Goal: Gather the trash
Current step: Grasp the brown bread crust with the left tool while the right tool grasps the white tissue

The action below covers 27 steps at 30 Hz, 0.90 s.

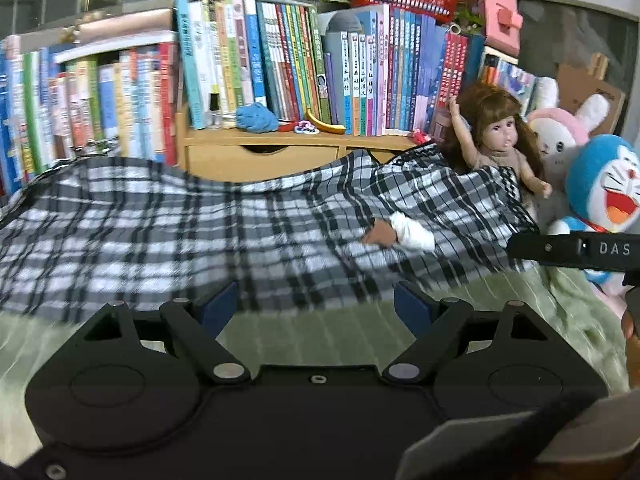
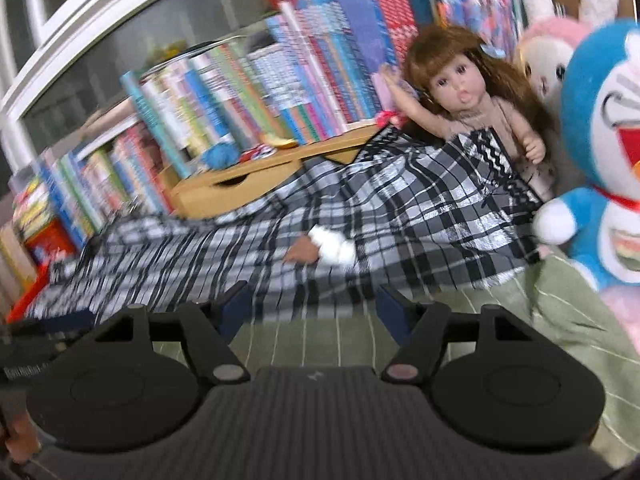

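A crumpled white tissue lies on a black-and-white plaid cloth, with a small brown scrap touching its left side. The right wrist view shows the same white tissue and brown scrap on the plaid cloth. My left gripper is open and empty, a short way in front of the tissue. My right gripper is also open and empty, just short of the cloth's near edge. The right tool's black casing enters the left wrist view from the right.
The cloth lies on green striped bedding. Behind it stand a wooden drawer unit and rows of books. A doll, a pink rabbit plush and a blue cat plush crowd the right side.
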Motion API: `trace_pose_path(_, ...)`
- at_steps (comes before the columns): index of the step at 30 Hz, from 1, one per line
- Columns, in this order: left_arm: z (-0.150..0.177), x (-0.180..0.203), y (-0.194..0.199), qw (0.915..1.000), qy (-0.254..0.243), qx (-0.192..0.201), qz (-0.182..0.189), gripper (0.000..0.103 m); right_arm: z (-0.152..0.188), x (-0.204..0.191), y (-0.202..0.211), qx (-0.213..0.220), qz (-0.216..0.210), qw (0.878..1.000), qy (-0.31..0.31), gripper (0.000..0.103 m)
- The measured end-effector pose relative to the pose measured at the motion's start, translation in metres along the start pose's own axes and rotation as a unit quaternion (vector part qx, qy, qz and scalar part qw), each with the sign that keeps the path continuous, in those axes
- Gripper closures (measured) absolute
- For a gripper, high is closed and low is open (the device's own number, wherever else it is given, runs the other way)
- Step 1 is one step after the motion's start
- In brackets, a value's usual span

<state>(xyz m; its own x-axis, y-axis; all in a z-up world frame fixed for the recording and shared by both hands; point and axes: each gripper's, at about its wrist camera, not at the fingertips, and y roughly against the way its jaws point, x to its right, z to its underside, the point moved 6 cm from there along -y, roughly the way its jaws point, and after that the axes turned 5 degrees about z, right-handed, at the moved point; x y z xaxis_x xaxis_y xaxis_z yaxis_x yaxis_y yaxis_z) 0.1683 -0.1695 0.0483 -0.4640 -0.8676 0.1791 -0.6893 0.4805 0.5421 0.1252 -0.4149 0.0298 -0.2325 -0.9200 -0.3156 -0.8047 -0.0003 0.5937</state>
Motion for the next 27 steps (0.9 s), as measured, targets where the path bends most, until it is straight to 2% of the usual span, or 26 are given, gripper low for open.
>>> trace_pose_path(5, -0.020, 0.002, -0.071, 0.9999, -0.005, -0.005, 0.014, 0.020, -0.017, 0.018, -0.058, -0.023, 0.009, 0.999, -0.045, 0.034)
trace_pose_path(9, -0.020, 0.010, -0.122, 0.9987, -0.046, -0.022, 0.000, 0.025, -0.022, 0.024, -0.100, -0.036, 0.008, 0.997, -0.067, 0.039)
trace_pose_path(14, -0.018, 0.015, -0.161, 0.9978, -0.054, -0.036, 0.010, 0.029, -0.021, 0.020, -0.141, -0.058, 0.005, 0.996, -0.069, 0.039)
trace_pose_path(15, -0.018, 0.016, -0.168, 0.9978, -0.054, -0.038, 0.010, 0.030, -0.019, 0.018, -0.150, -0.065, 0.009, 0.996, -0.062, 0.042)
trace_pose_path(16, -0.018, 0.016, -0.172, 0.9977, -0.053, -0.040, 0.009, 0.032, -0.018, 0.017, -0.153, -0.067, 0.010, 0.996, -0.055, 0.048)
trace_pose_path(17, -0.018, 0.017, -0.177, 0.9977, -0.053, -0.041, 0.009, 0.033, -0.017, 0.015, -0.157, -0.073, 0.010, 0.996, -0.050, 0.063)
trace_pose_path(18, -0.018, 0.017, -0.181, 0.9976, -0.053, -0.043, 0.011, 0.035, -0.016, 0.014, -0.158, -0.079, 0.008, 0.996, -0.050, 0.073)
trace_pose_path(27, -0.027, 0.032, -0.210, 0.9976, -0.049, -0.041, 0.025, 0.037, -0.024, 0.043, -0.114, -0.048, -0.026, 0.994, -0.090, 0.074)
